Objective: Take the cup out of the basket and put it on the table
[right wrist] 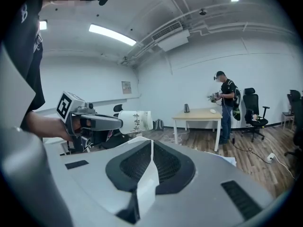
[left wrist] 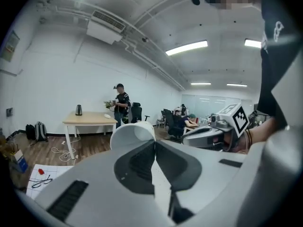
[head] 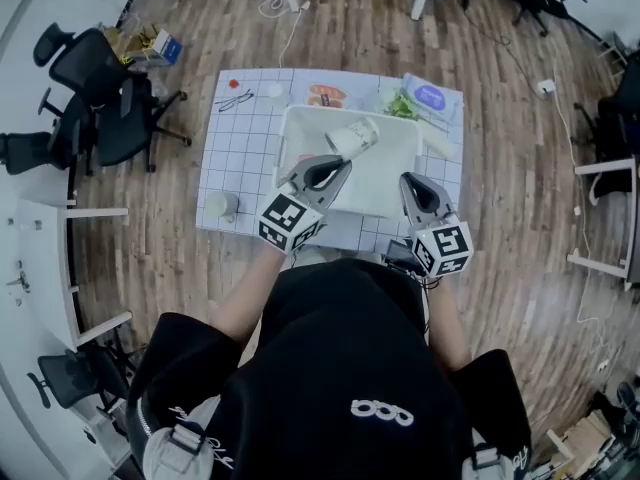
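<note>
Lifting step is basically done here: my left hand-held gripper [head: 335,165] is clenched on the rim of the cup [head: 352,138], which hangs tipped on its side in the air above the basket [head: 385,173], clear of it. My right hand-held gripper [head: 412,183] is clamped on a thin white edge, which I read as the basket's near wall, so it's holding the basket steady. Next I figure I need to swing the cup left over the bare checked surface [head: 240,153], roll it upright, bring it down away from the glasses [head: 235,98] and the small white pot [head: 220,205], then let go.
</note>
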### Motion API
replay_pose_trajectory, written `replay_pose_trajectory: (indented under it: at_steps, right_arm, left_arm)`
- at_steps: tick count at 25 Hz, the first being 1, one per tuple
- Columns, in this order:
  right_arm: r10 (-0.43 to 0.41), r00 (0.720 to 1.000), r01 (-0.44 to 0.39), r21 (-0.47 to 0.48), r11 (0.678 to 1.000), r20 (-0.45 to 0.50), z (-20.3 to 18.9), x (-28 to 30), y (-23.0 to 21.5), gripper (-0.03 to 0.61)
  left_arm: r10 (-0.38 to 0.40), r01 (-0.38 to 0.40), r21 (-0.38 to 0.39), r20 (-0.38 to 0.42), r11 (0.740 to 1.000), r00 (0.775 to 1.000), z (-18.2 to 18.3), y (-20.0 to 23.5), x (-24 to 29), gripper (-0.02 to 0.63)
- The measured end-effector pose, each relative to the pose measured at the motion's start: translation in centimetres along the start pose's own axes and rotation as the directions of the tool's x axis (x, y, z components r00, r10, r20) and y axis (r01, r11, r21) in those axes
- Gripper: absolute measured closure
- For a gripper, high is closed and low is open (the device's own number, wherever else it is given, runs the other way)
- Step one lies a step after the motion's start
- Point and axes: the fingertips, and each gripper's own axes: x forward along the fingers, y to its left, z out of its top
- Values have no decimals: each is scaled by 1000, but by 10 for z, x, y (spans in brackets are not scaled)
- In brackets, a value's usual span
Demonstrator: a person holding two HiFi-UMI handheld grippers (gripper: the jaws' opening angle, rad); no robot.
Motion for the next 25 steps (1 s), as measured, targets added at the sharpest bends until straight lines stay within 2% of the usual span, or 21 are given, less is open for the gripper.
replay_pose_trajectory:
  at_steps: [4, 10, 20, 25]
  right_arm:
    - [48, 999, -47, -25, 999, 21, 13, 9, 18, 548]
    - [102, 994, -99, -58, 993, 46, 31, 20, 33, 548]
    - [150, 989, -149, -69, 987, 16, 26, 33, 48, 548]
    - [163, 987, -163, -71, 984, 5, 25, 38, 51, 548]
  left_arm:
    - [80, -80, 2, 49, 997, 996, 2, 10, -38, 600]
    - [169, -168, -17, 65, 986, 984, -5, 22, -71, 600]
    - [216, -215, -37, 58, 976, 975, -14, 29, -84, 600]
    - [237, -237, -18, 31, 971, 971, -17, 33, -88, 600]
